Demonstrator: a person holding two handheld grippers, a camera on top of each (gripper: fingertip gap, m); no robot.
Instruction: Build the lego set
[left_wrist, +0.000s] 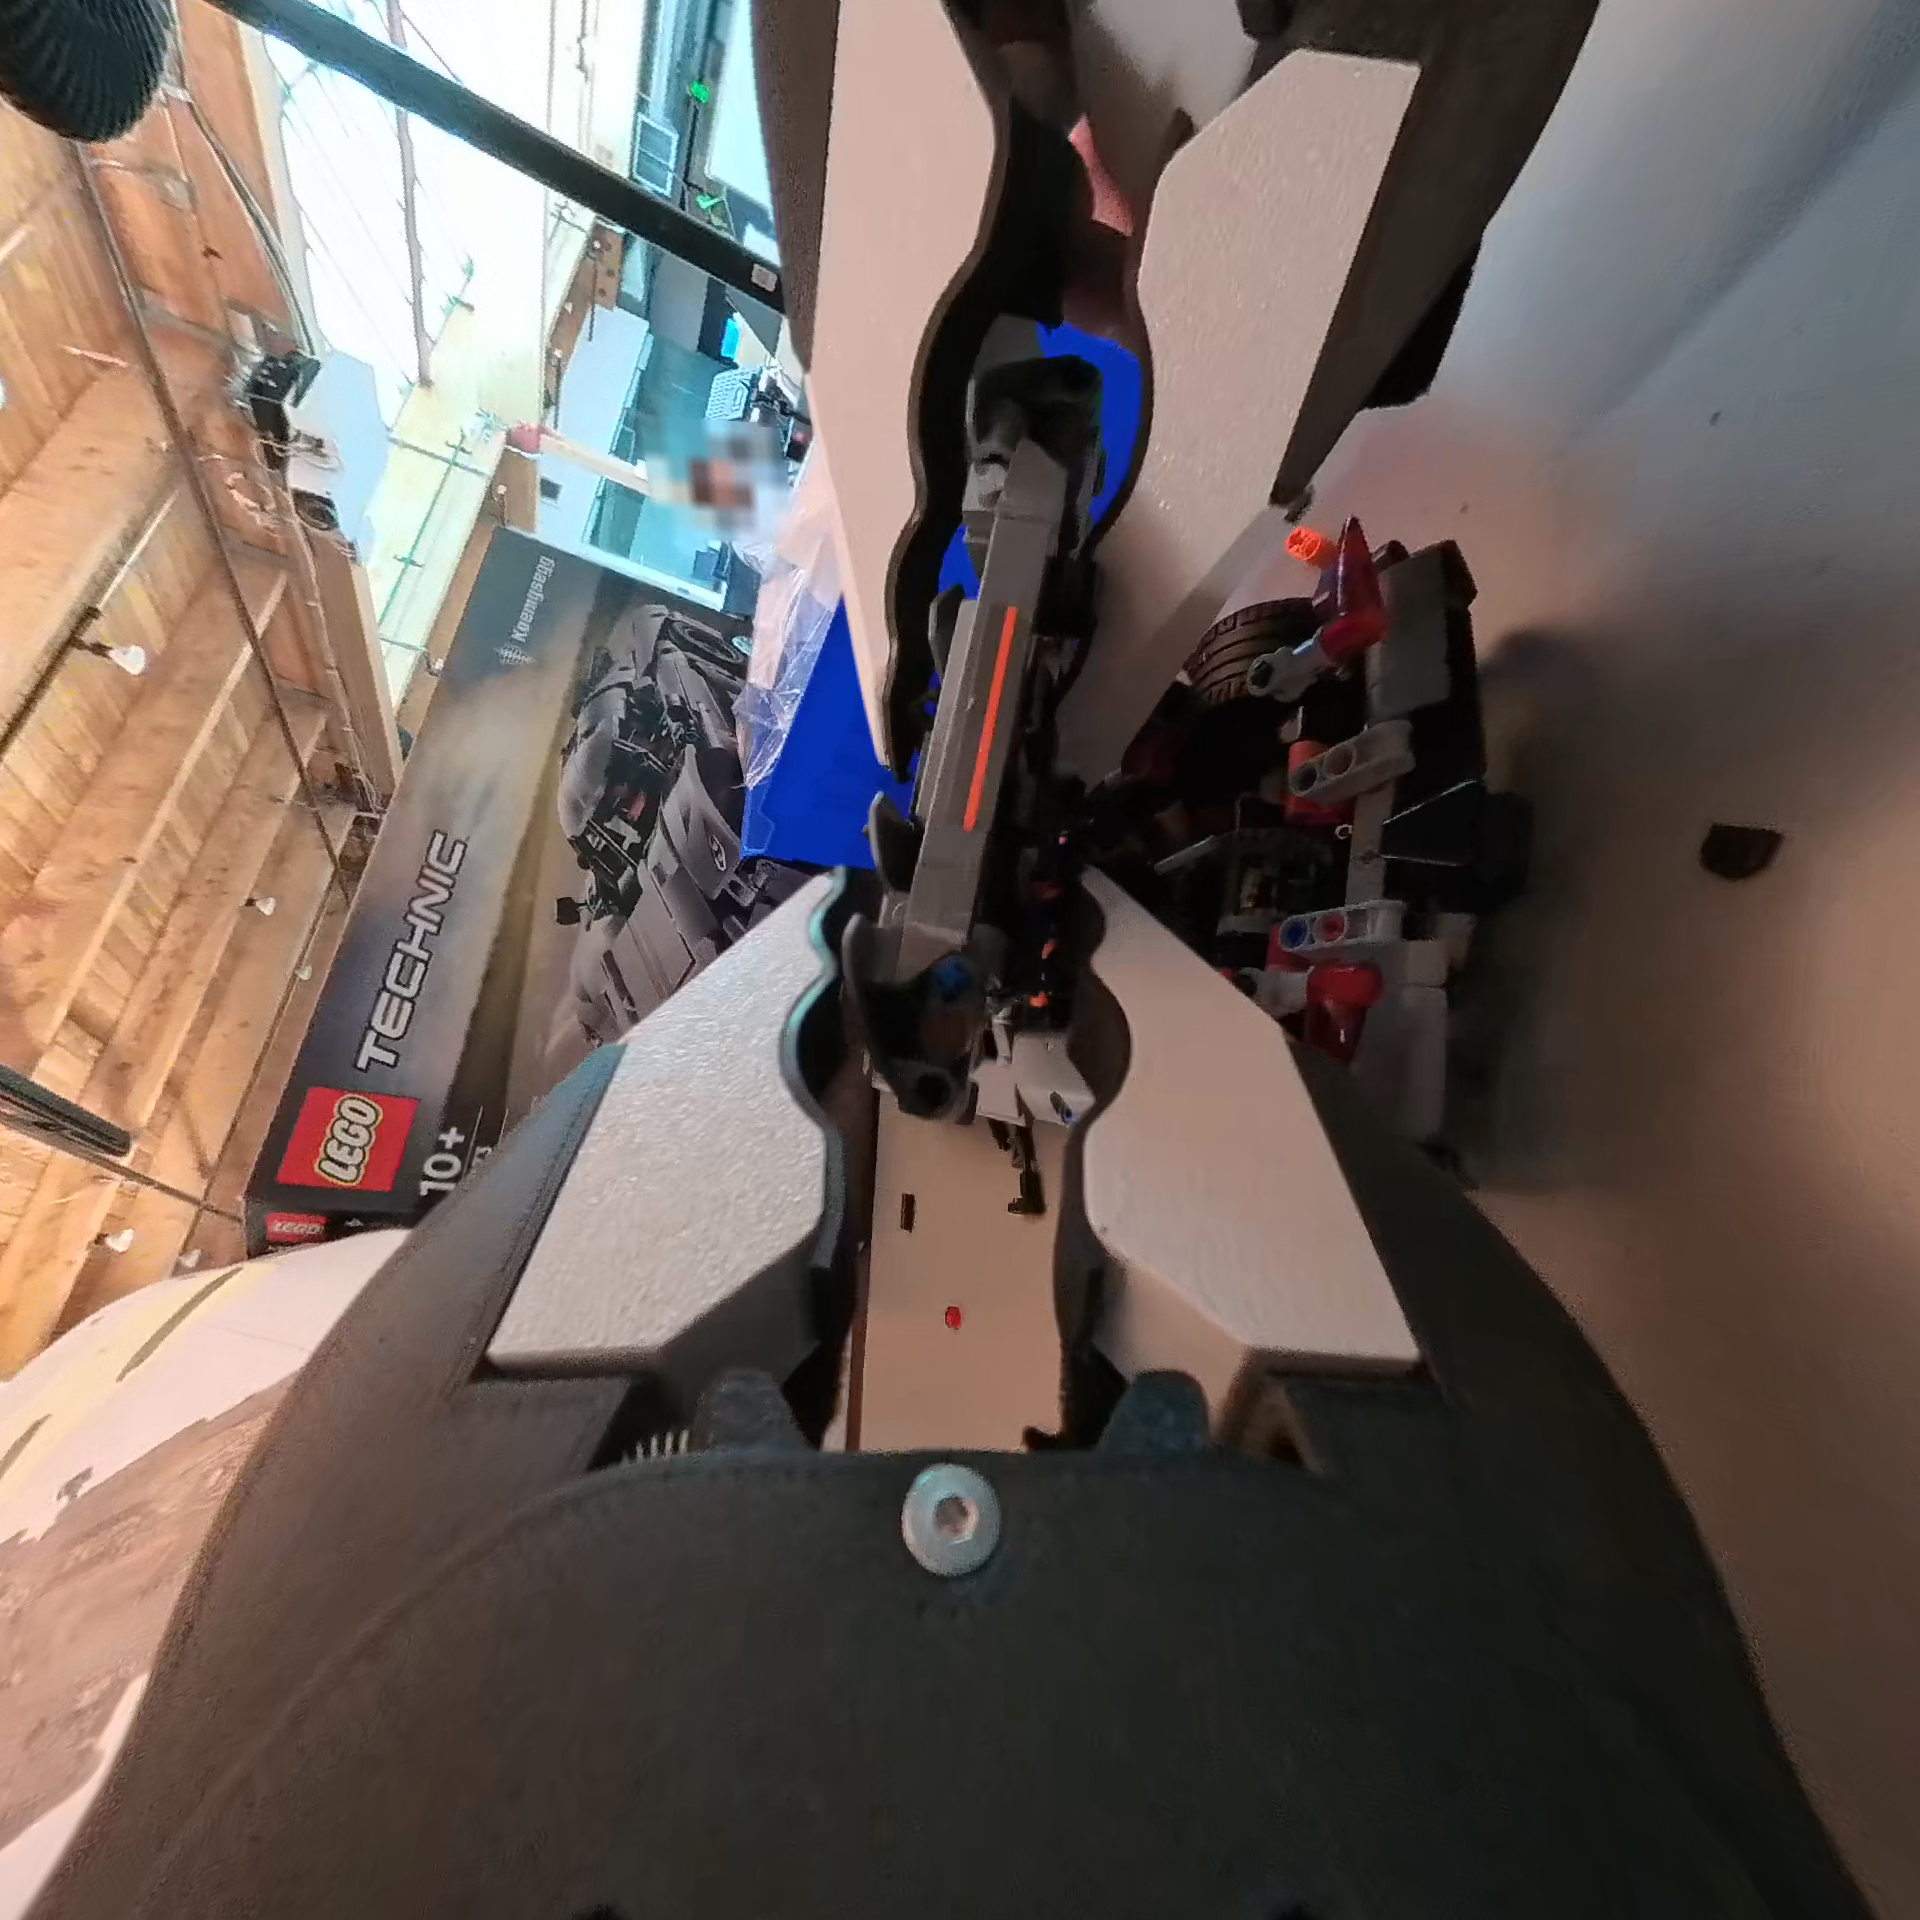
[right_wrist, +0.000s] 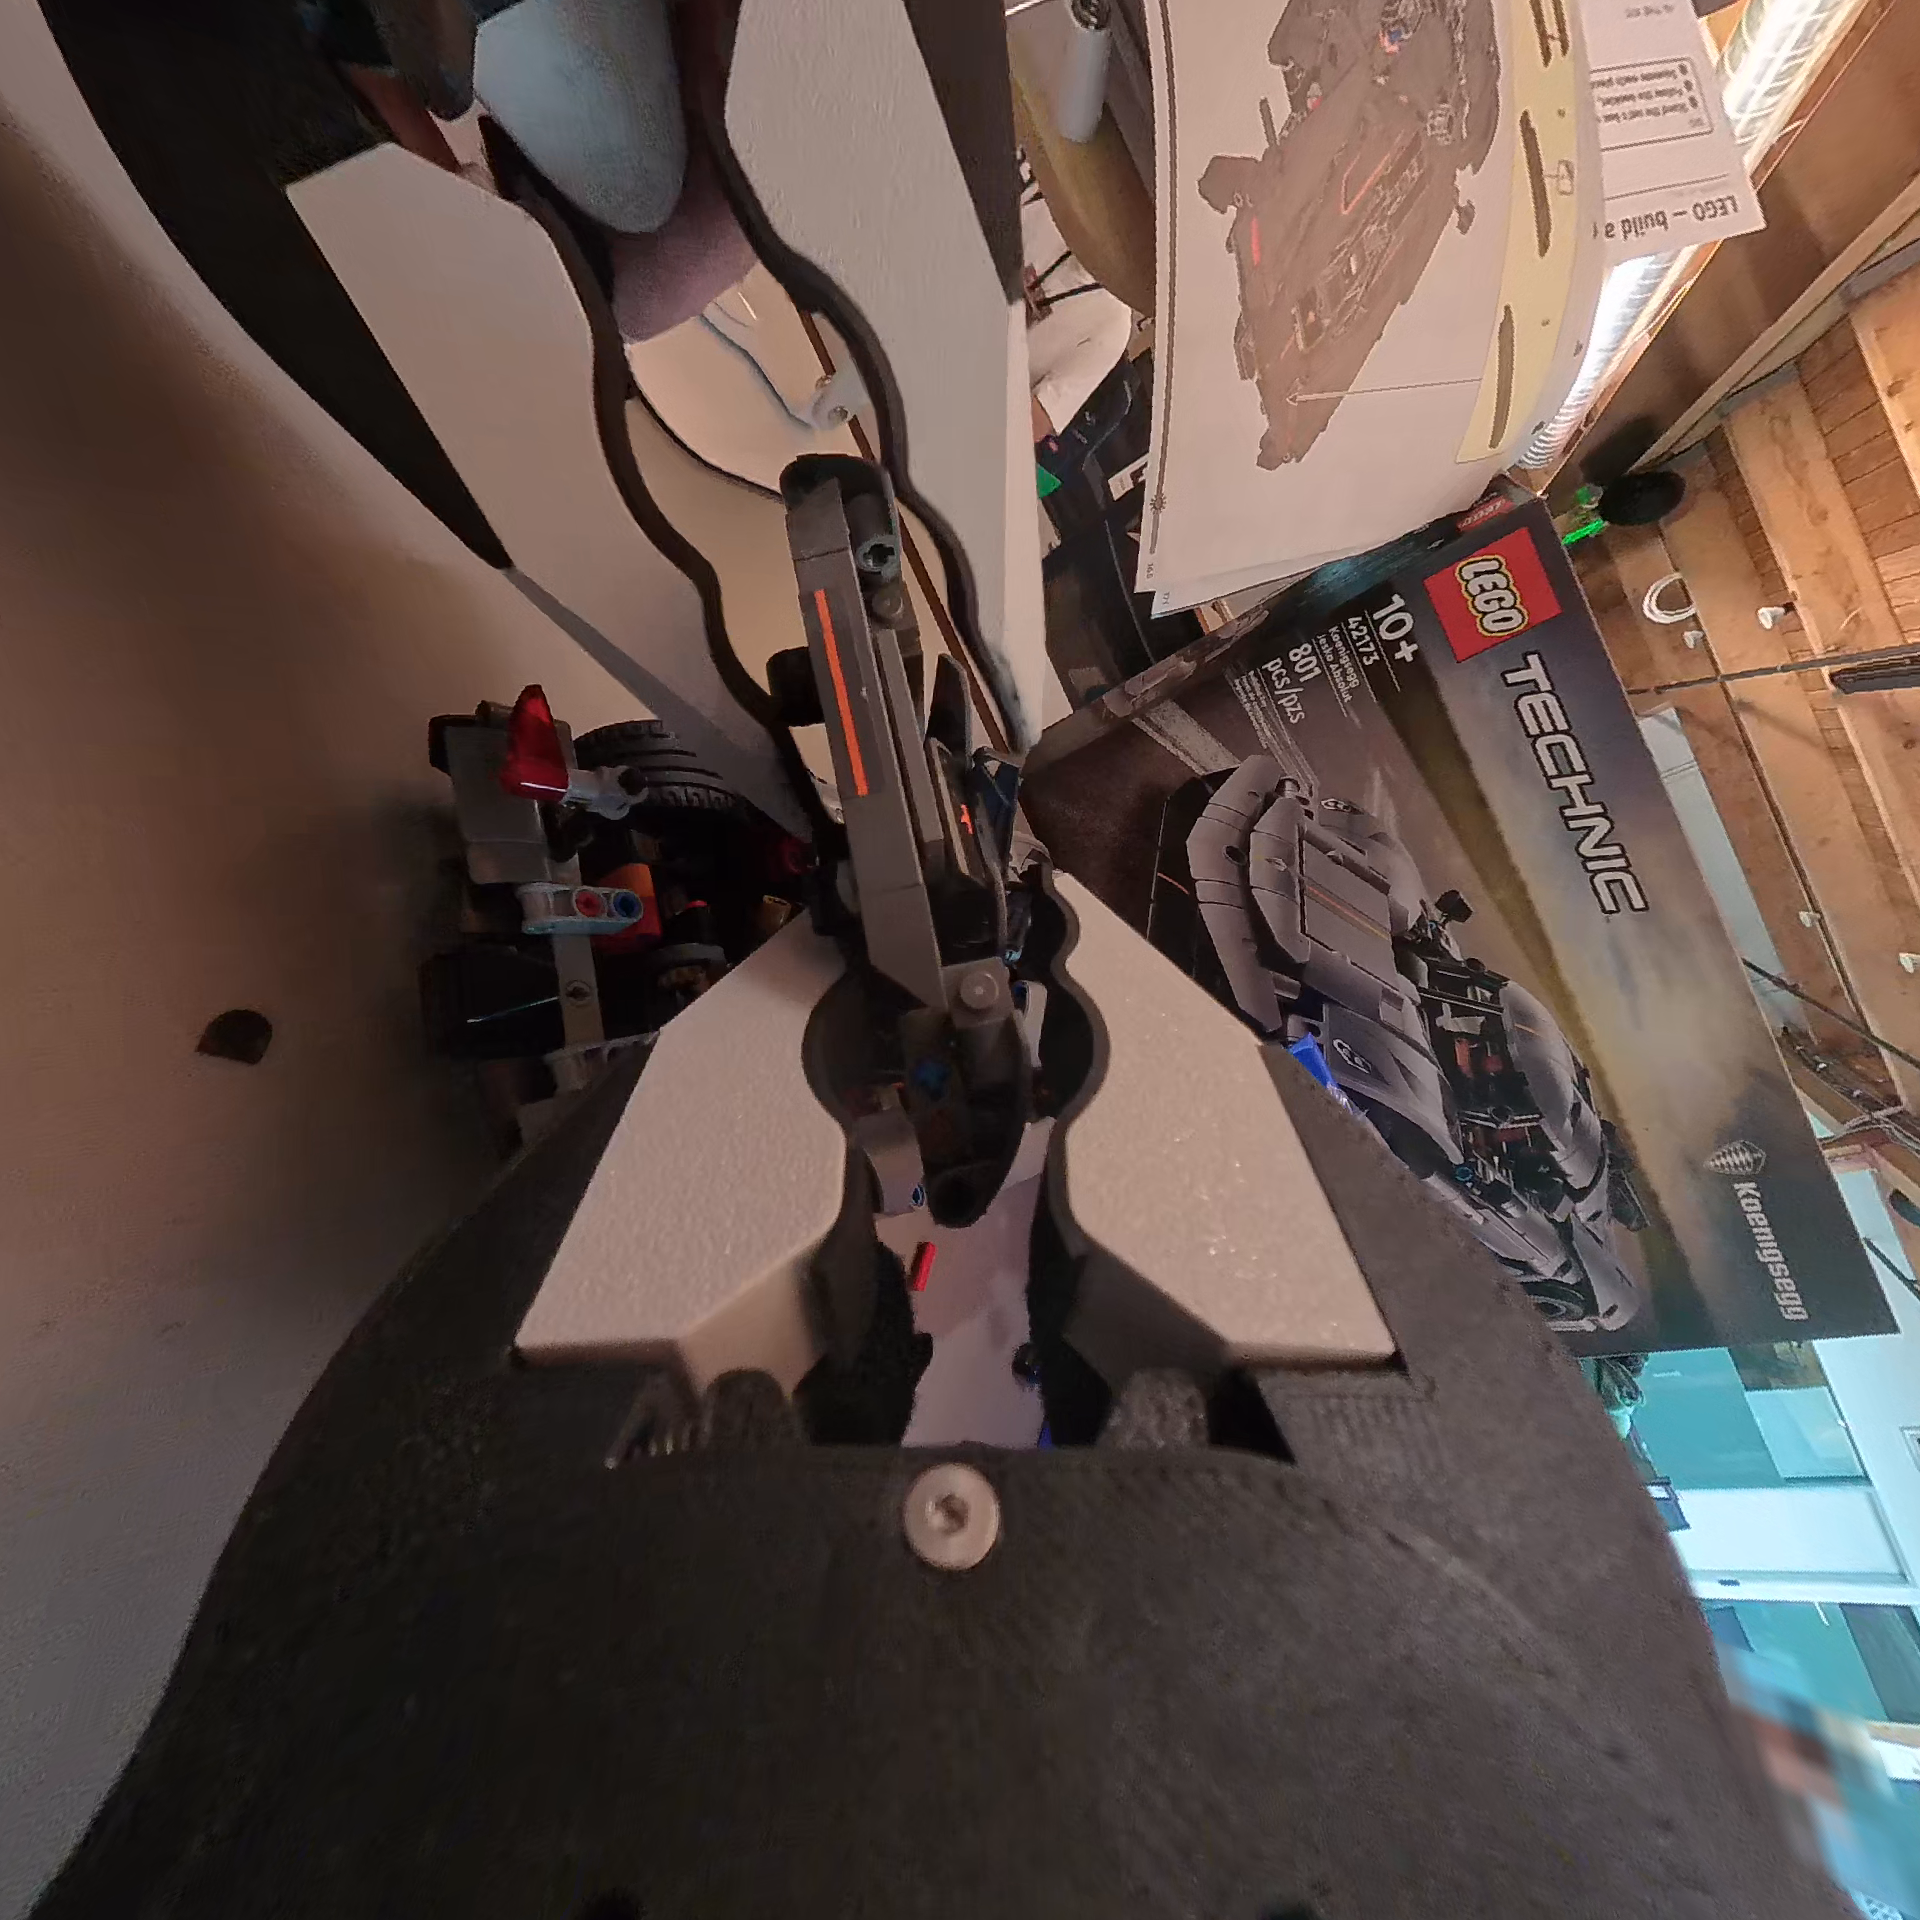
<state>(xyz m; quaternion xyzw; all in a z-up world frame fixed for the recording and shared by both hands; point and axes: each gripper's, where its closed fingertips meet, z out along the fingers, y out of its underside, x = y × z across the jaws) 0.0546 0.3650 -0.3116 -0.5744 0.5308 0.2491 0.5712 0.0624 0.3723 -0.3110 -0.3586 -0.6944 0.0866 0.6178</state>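
Both claws are pinching the same long grey panel assembly (left_wrist: 971, 727) with the orange stripe, mid-frame: the left gripper (left_wrist: 961, 1039) is clamping its near end, the right gripper (right_wrist: 951, 1081) the opposite end. It's looking light but fragile, so I'd be gripping the stiff beams. The half-built car (left_wrist: 1340, 800) is sitting right of centre in the left wrist view.

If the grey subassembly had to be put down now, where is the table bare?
Bare white table lies beyond the part-built car, around a lone black piece. It is crowded by the box and plastic bag. Both tongs, left and right, clamp the grey subassembly.
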